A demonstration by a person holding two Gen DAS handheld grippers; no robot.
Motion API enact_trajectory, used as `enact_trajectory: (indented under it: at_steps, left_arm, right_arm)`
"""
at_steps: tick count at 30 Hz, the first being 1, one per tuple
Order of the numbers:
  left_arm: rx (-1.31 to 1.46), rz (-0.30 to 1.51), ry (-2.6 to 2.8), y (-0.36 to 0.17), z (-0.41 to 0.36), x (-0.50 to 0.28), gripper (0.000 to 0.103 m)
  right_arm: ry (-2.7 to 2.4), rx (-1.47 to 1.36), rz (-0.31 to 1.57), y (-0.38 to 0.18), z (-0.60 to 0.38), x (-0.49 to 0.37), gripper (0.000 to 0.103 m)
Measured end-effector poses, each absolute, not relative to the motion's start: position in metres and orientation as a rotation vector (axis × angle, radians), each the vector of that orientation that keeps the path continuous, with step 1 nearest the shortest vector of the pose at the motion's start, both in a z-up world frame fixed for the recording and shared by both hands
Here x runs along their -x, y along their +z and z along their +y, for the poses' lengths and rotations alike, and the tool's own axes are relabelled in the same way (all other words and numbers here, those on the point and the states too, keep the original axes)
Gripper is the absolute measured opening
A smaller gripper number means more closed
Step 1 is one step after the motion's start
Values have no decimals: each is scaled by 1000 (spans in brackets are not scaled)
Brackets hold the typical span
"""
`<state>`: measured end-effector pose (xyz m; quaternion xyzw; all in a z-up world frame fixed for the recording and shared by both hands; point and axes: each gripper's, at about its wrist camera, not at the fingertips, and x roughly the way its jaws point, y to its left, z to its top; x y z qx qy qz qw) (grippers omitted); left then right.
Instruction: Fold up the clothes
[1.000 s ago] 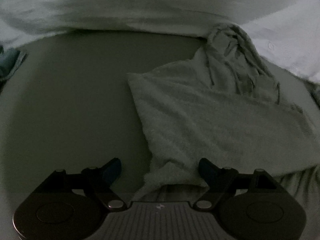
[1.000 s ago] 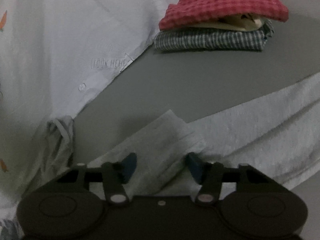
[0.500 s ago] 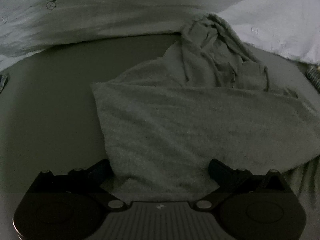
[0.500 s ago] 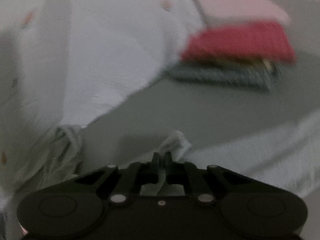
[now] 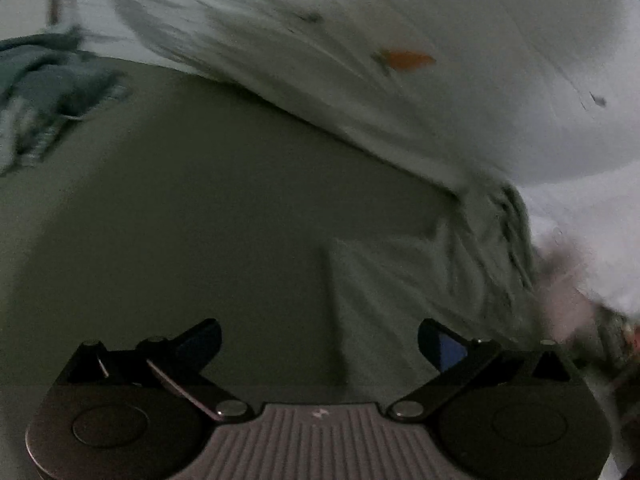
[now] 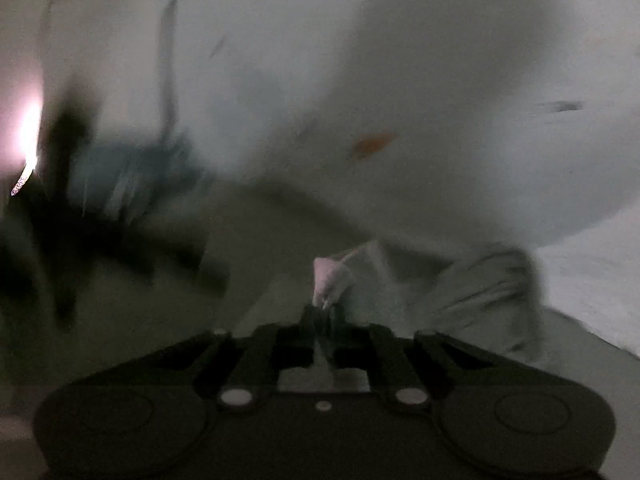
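**Folding station: grey garment, two grippers**

Holding: right gripper (image 6: 323, 314), fingers pressed together on a bunched corner of the grey garment (image 6: 472, 300); a pale tuft of cloth sticks up just beyond the fingertips. Right wrist view heavily blurred; fine detail not legible.

Left gripper (image 5: 319, 340): fingers spread wide, nothing between them, positioned over the grey surface (image 5: 200, 208).

Grey garment, left wrist view (image 5: 432, 280): lies on the surface ahead and to the right of the left gripper, one straight edge running away from the camera, the far end gathered into folds against the white bedding.

White bedding (image 5: 400, 60): large pale fabric with a small orange print, filling the upper part of both views.

Blue-grey cloth (image 5: 44, 96): crumpled at the far left edge, well apart from the garment.
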<state>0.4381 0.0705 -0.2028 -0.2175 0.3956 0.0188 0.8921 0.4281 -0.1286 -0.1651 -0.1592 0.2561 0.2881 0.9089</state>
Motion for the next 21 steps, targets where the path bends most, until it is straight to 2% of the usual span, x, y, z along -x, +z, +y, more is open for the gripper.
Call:
enact_trajectory:
  at_steps: [2,3,4,6,7,10,14,18,21]
  left_arm:
    - [450,821,81,-204,80,-433,103]
    - [449,826,97,-206,83,-432,103]
    - [453,831,101,-207,84,-431,103]
    - [463,842,90,-210,83,-429,103]
    - [461,849,77,-210,80,-429,103]
    - [396,864,21,-212,58,-440,103]
    - [236,849,-89,-204,14,-456,103]
    - [115,820,-212,-197,-26,-461,103]
    - [60,831,-253,-204,-46,-463,103]
  right_arm:
    - [639,405,636,-196,-106,-428,29]
    - [641,399,669,-201,-105,-428,29]
    - [643,372,690,-201,-108,-427,33]
    - [624,304,691,-188,-123,-423,50]
    - [599,277,678,-181,-134,-421,51]
    - [480,207,644,-166,-166,-419,49]
    - [293,139,711,-182,-205,-429,29]
    - [226,67,784,-201,-231,-434,25]
    - [195,26,785,-200,-240,-433,26]
